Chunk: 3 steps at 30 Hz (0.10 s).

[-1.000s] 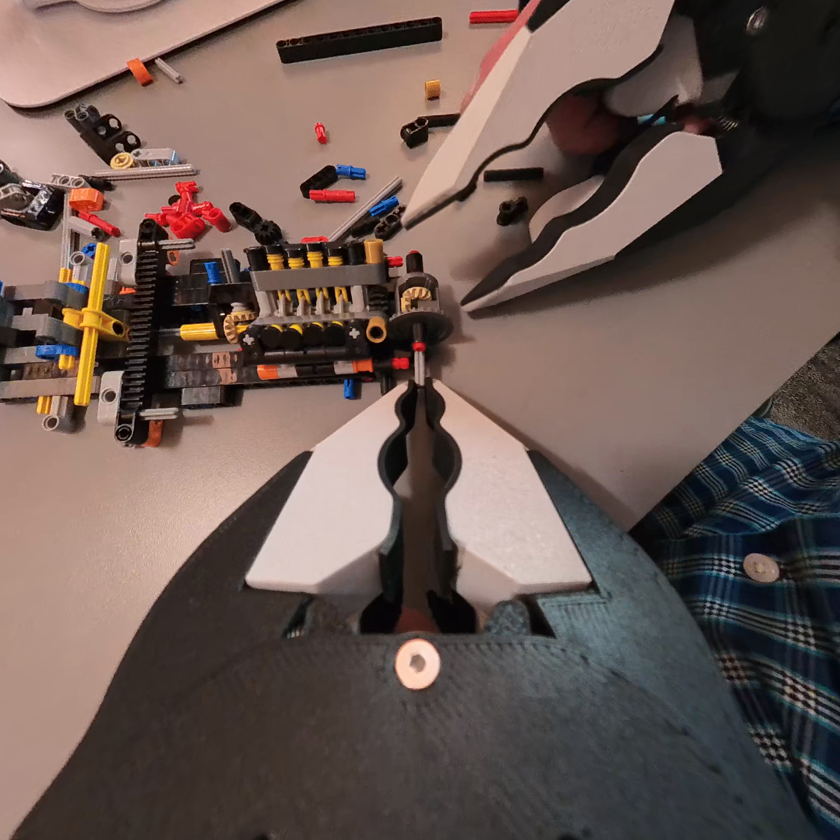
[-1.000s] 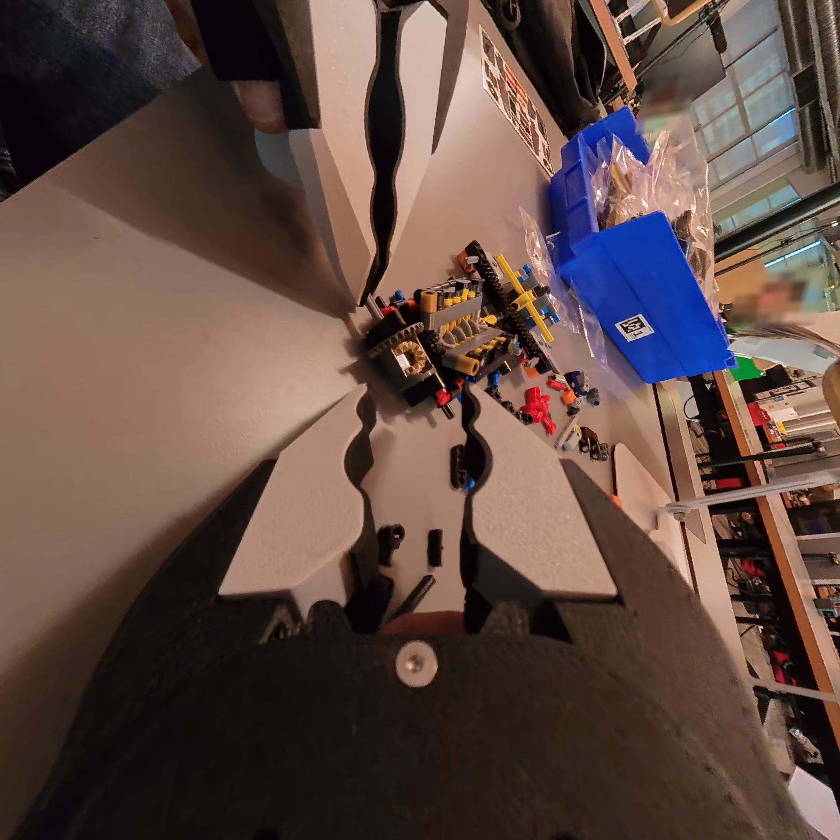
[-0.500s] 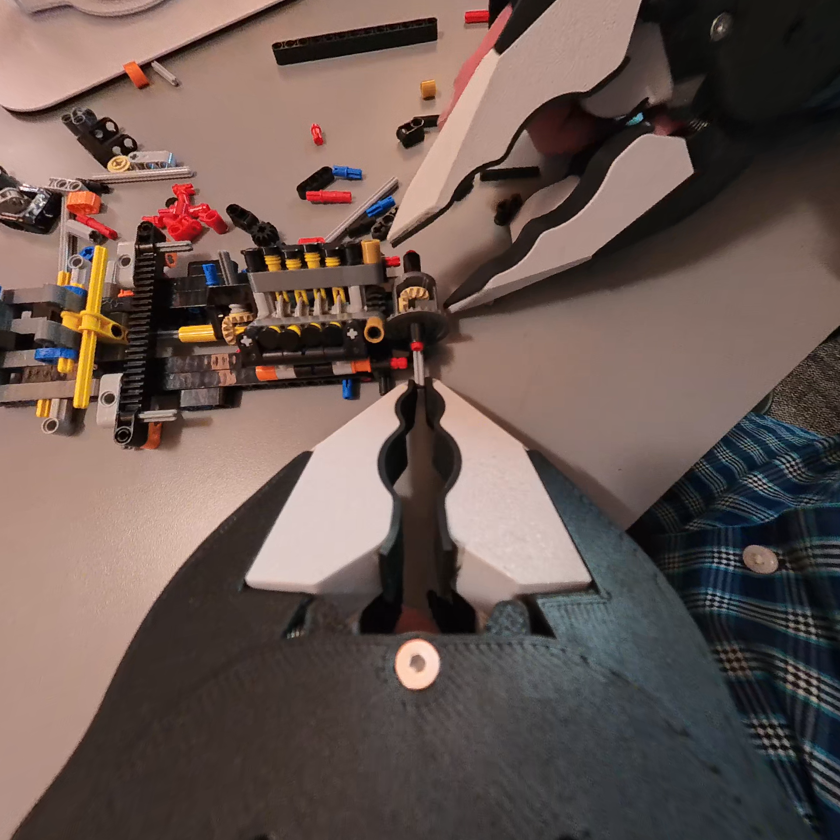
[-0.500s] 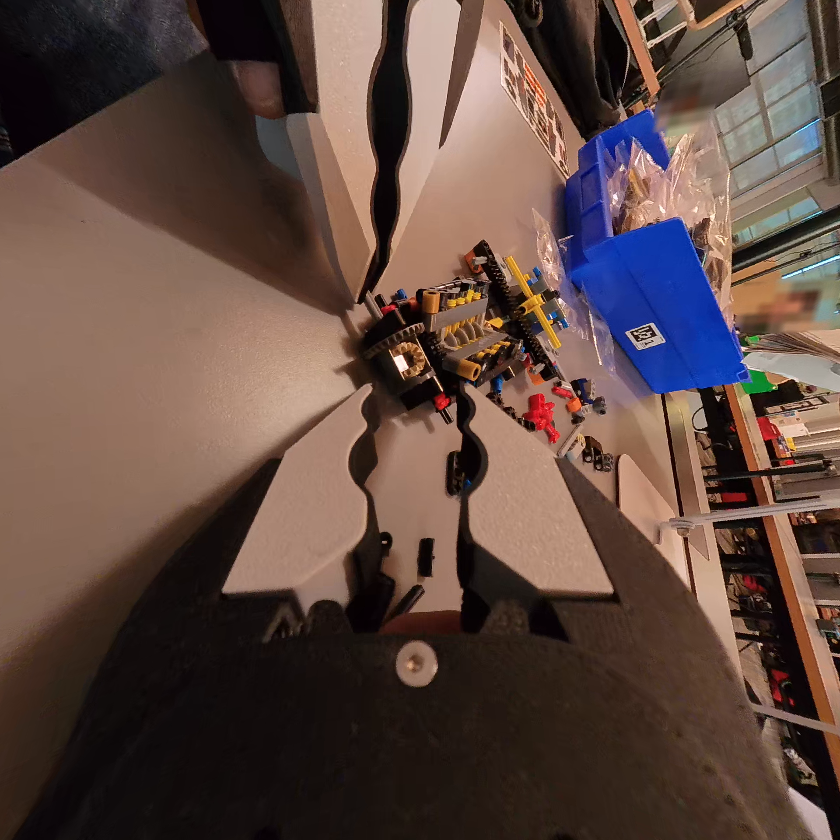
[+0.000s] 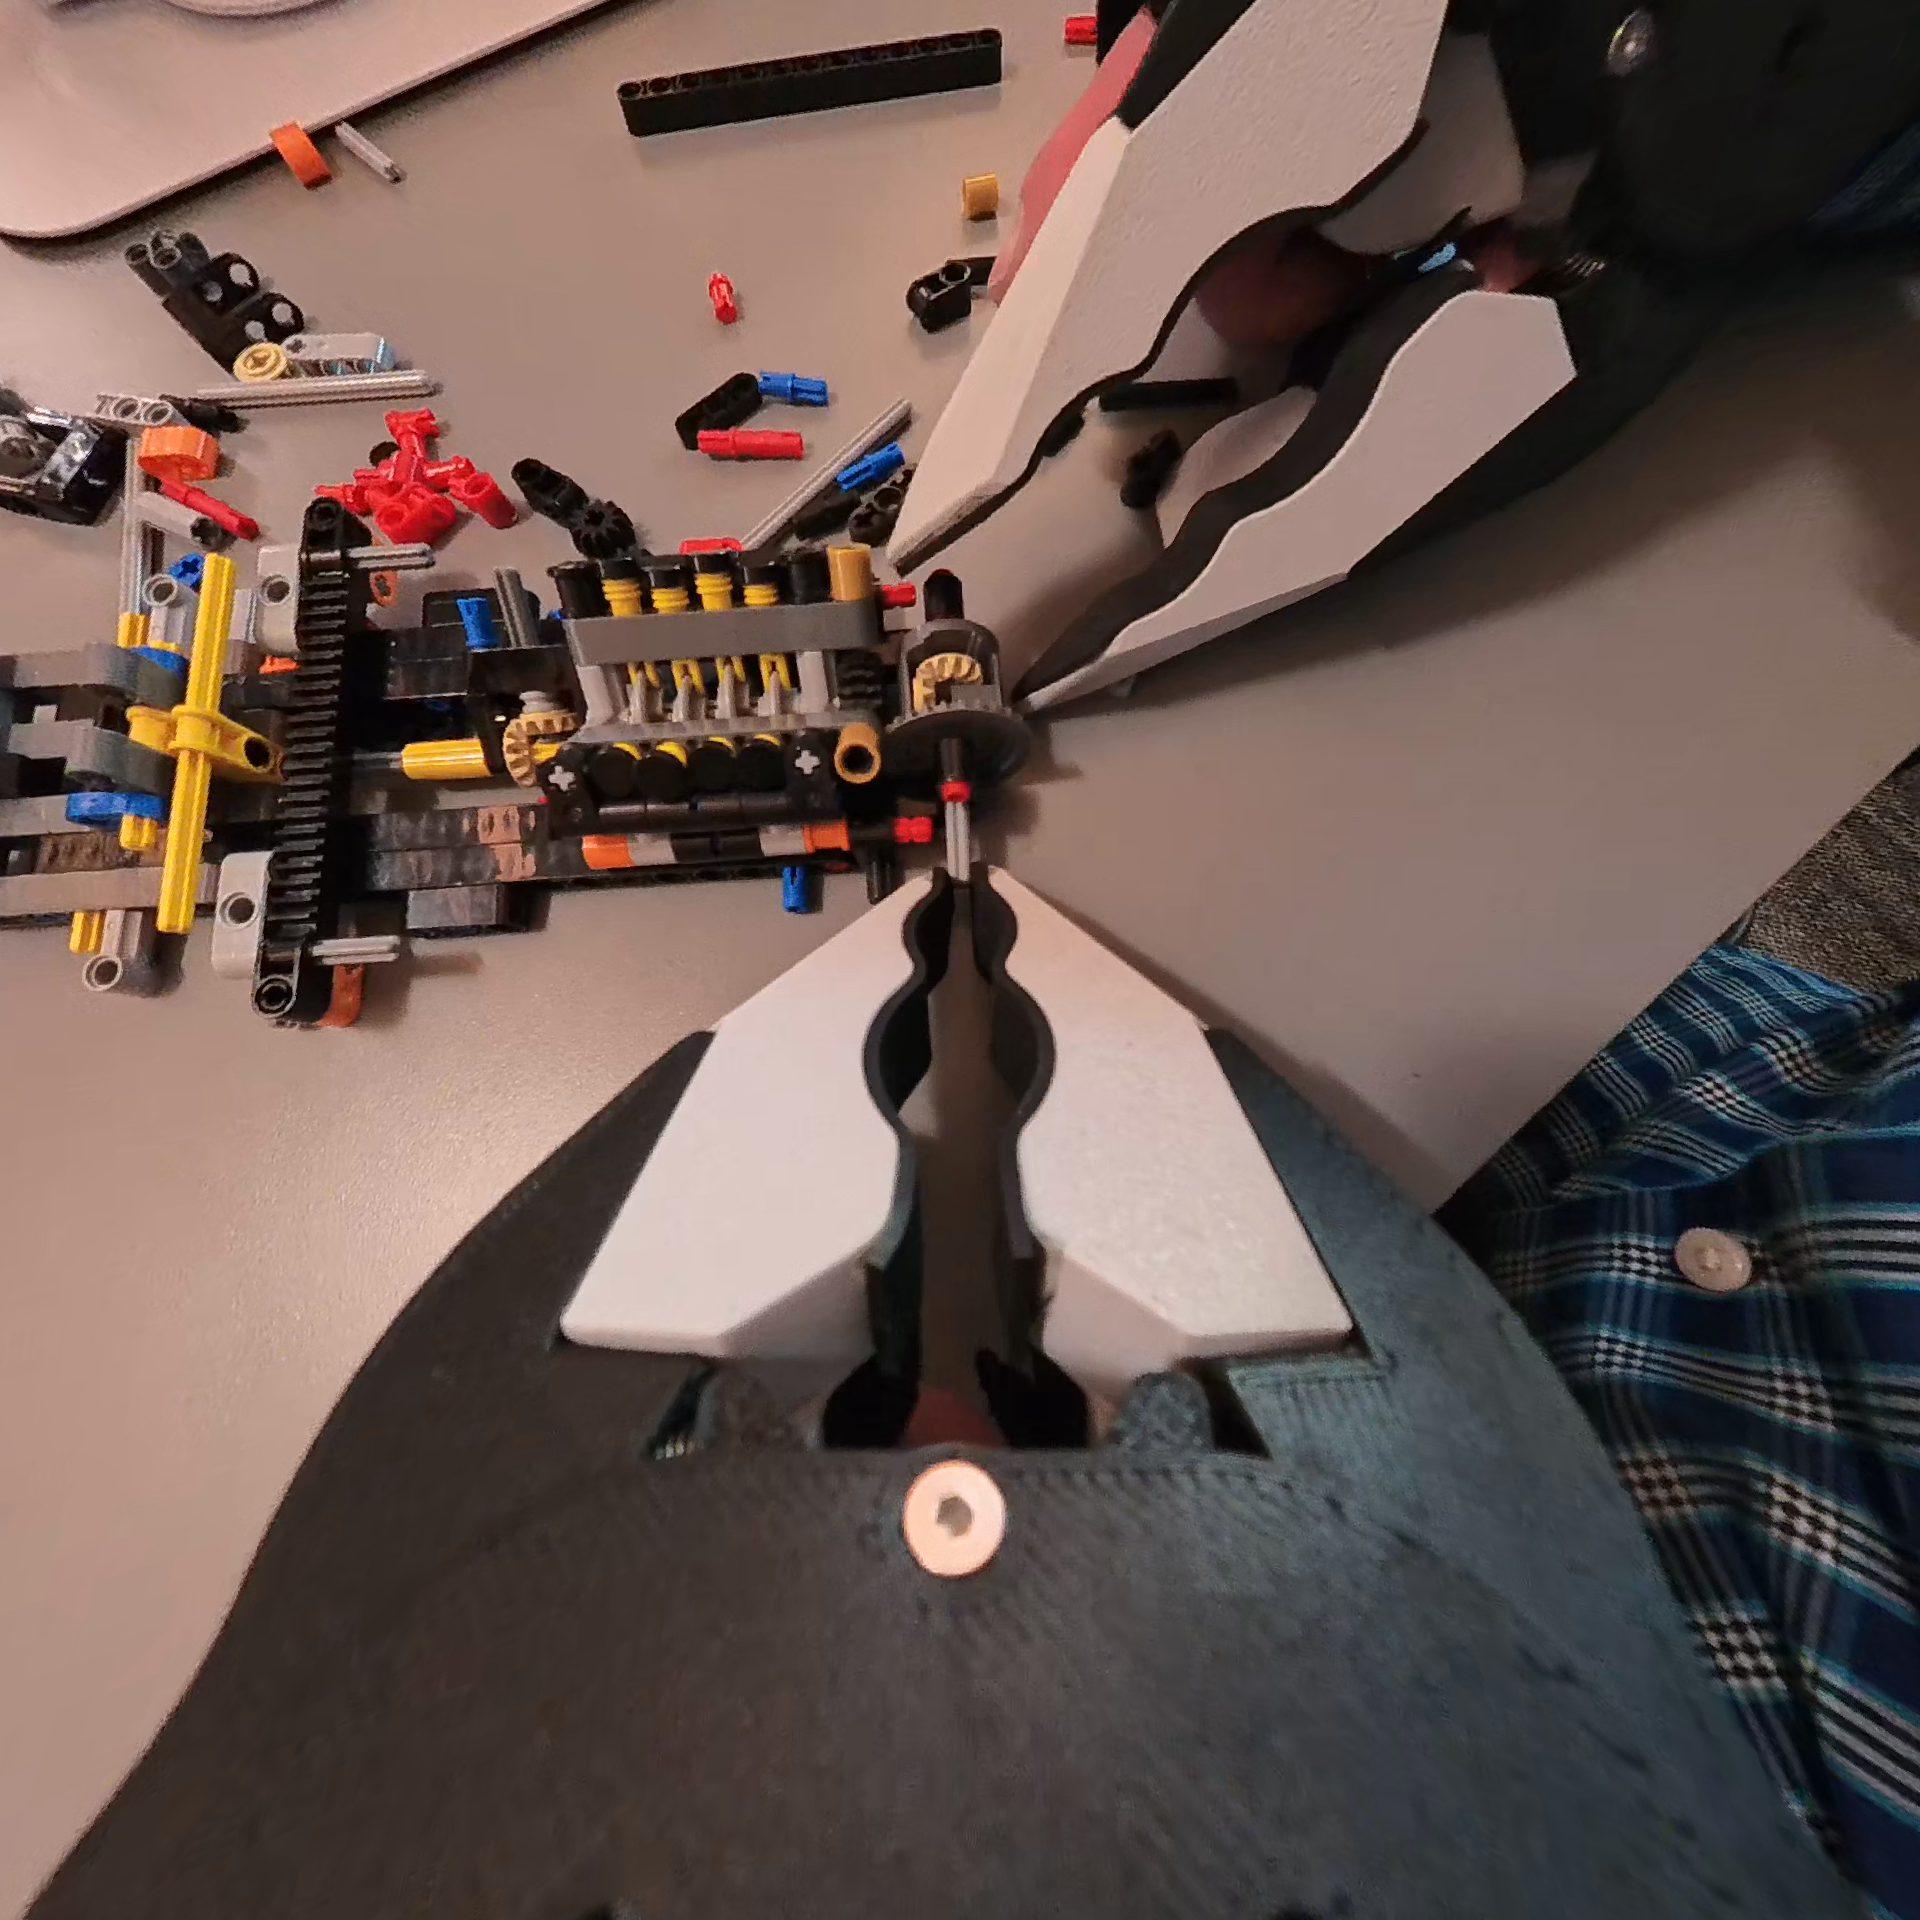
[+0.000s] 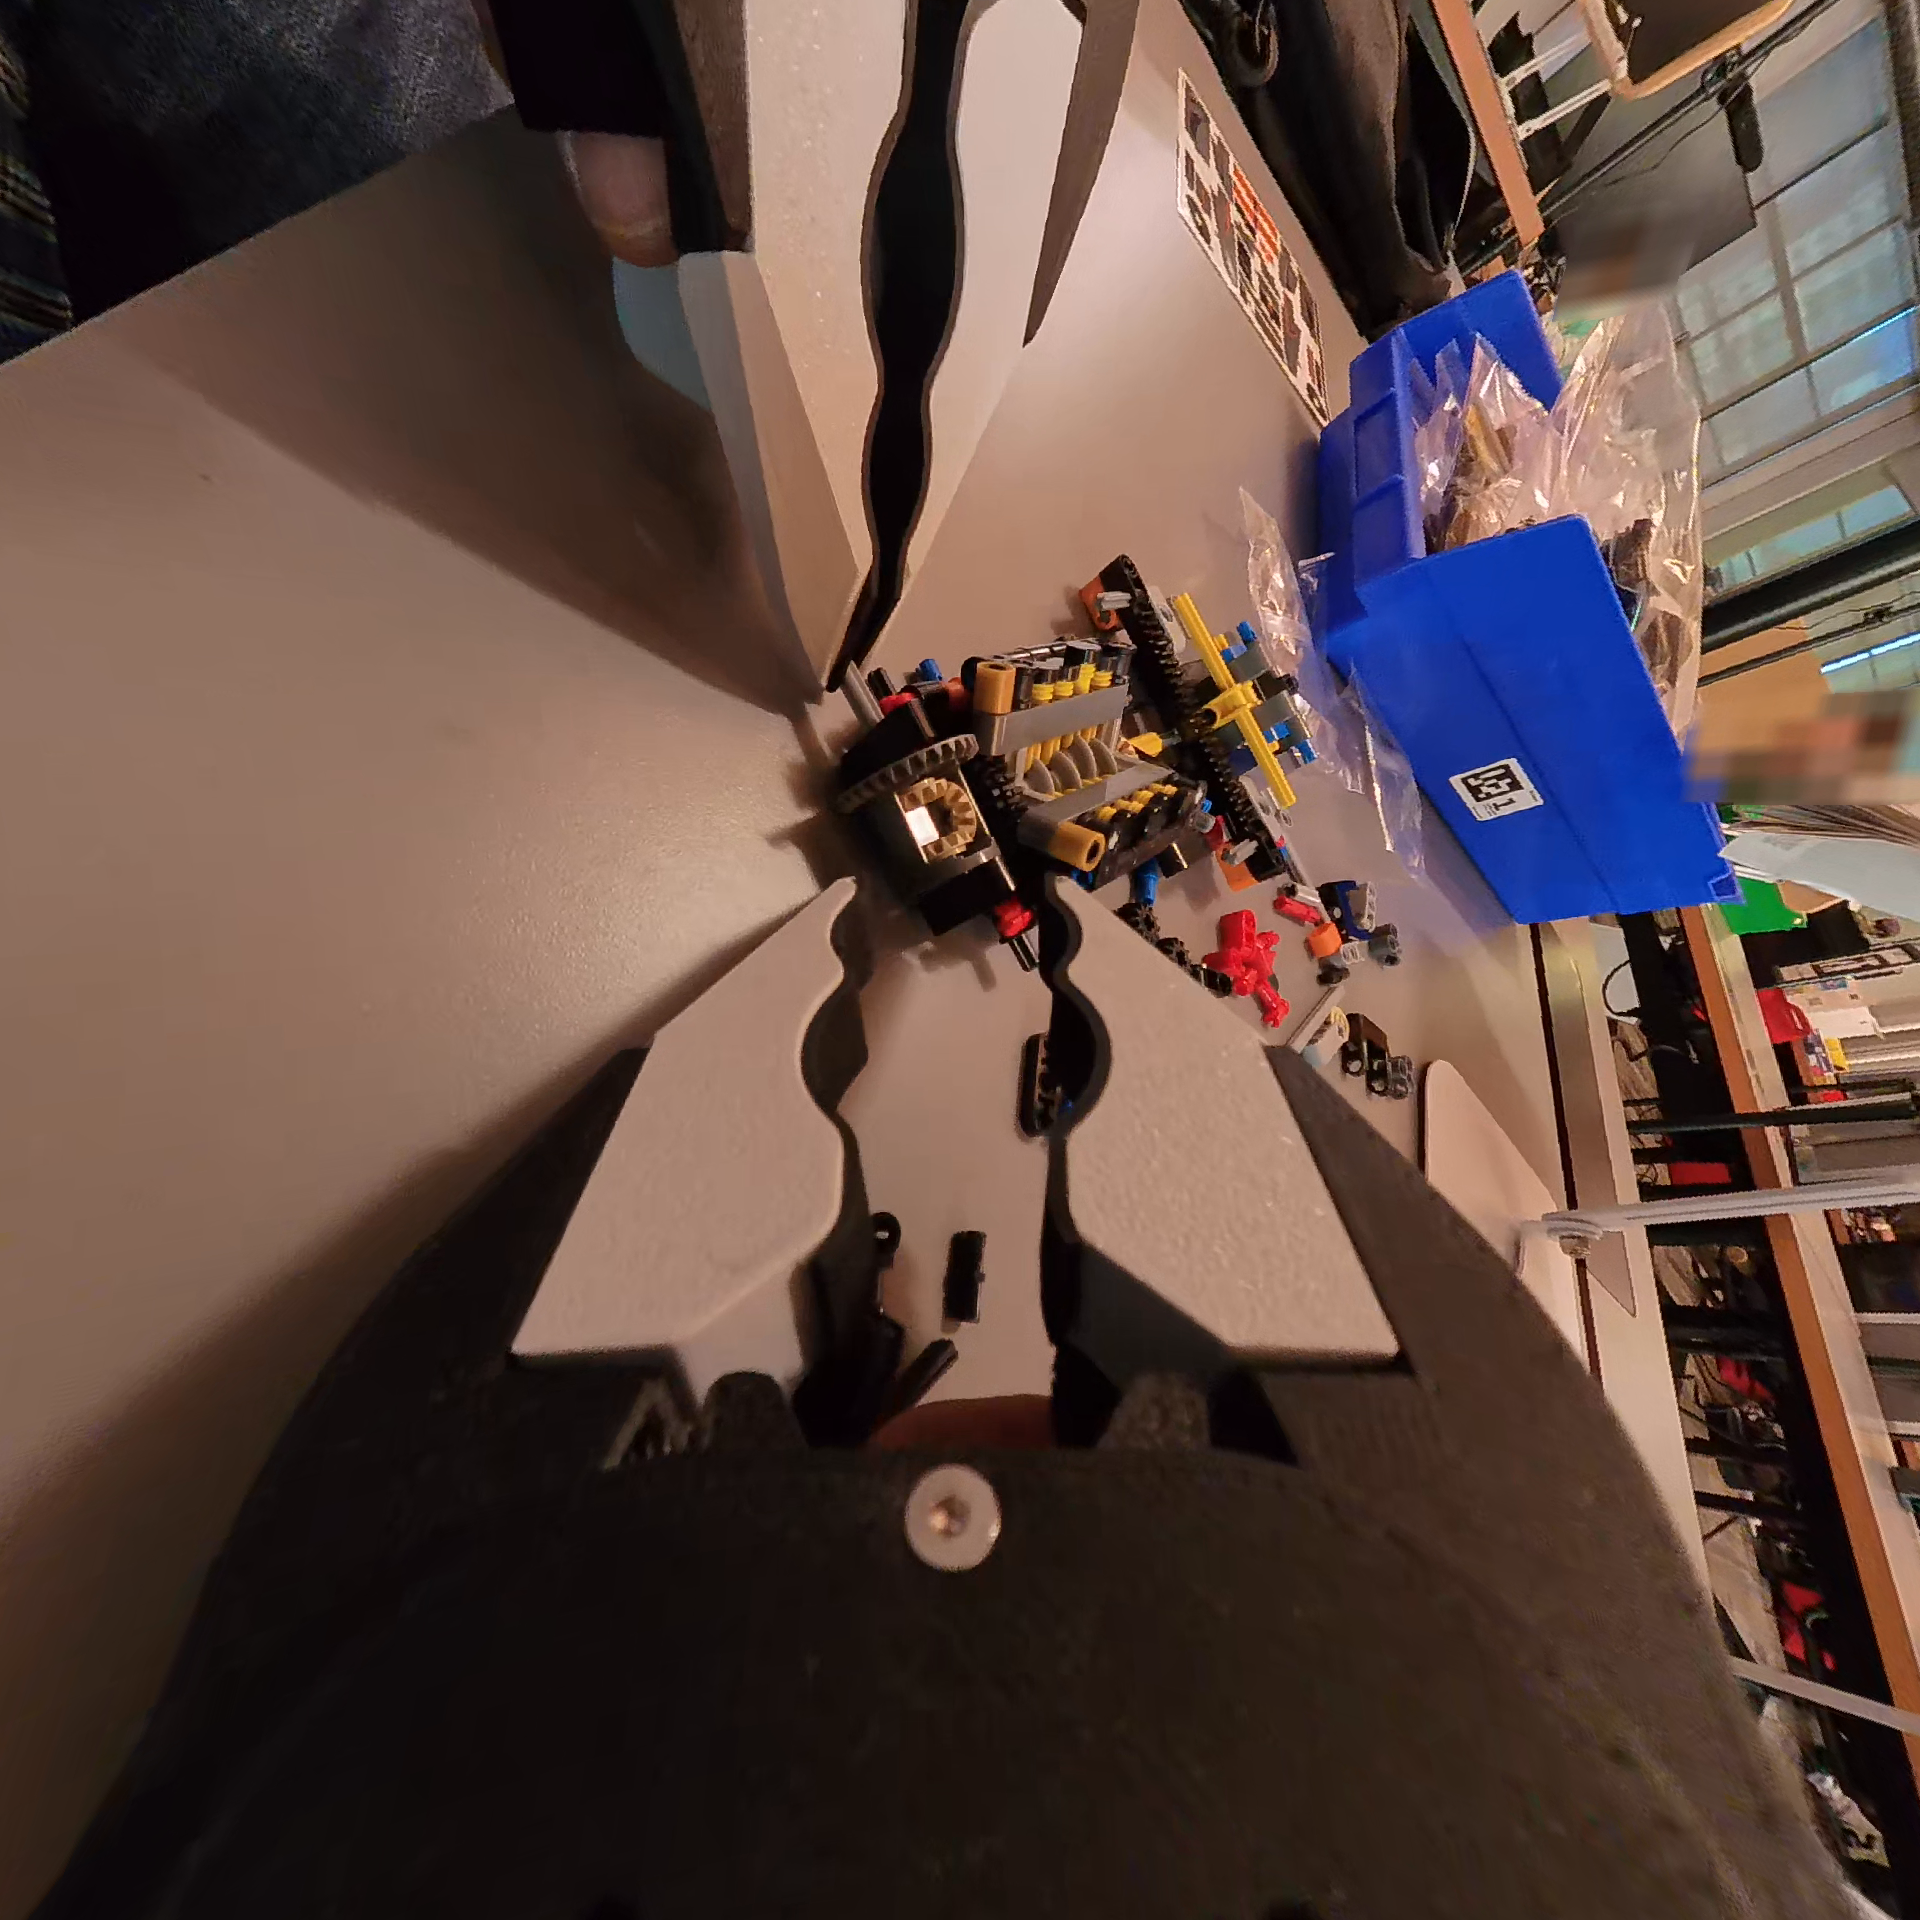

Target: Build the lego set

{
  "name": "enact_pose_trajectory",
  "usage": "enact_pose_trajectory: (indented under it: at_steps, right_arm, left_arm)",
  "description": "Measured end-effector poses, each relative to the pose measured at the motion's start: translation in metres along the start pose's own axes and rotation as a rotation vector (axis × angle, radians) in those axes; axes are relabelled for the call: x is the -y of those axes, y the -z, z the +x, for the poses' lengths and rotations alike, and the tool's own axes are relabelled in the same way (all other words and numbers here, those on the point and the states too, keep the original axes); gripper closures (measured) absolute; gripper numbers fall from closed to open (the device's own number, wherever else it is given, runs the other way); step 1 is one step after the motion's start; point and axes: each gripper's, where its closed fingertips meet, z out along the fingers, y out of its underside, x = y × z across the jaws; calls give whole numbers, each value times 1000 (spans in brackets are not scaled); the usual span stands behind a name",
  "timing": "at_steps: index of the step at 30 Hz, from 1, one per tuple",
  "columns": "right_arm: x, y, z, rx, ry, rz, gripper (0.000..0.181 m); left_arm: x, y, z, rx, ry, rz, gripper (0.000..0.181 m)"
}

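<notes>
A long lego chassis with yellow pistons and a black gear rack lies on the grey table; it also shows in the right wrist view. A black differential gear sits at its near end. My left gripper is shut on a thin grey axle that runs into the differential. My right gripper is open and empty. Its fingertips stand just short of the differential, one on each side; in the left wrist view the lower tip touches the gear housing.
Loose red, blue and black pins lie behind the model, with a long black beam and a grey mat. A blue bin with plastic bags stands beyond. Small black pins lie between my right fingers. The table edge and a plaid shirt are at right. The left gripper's tips are roughly 4 cm from the right gripper's.
My right gripper has moved in toward the differential end of the model, still open. My left gripper and the axle have stayed where they were.
</notes>
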Motion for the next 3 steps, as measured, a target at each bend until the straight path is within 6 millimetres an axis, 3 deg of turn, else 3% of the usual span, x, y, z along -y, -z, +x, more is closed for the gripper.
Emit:
enact_pose_trajectory:
  at_steps: [1, 3]
  right_arm:
    - [0, 0, 0, -2, -1, 1, 152]
    - [1, 0, 0, -10, -3, 5, 153]
  left_arm:
    - [0, 0, 0, -1, 0, 0, 180]
    - [0, 0, 0, 0, 0, 1, 180]
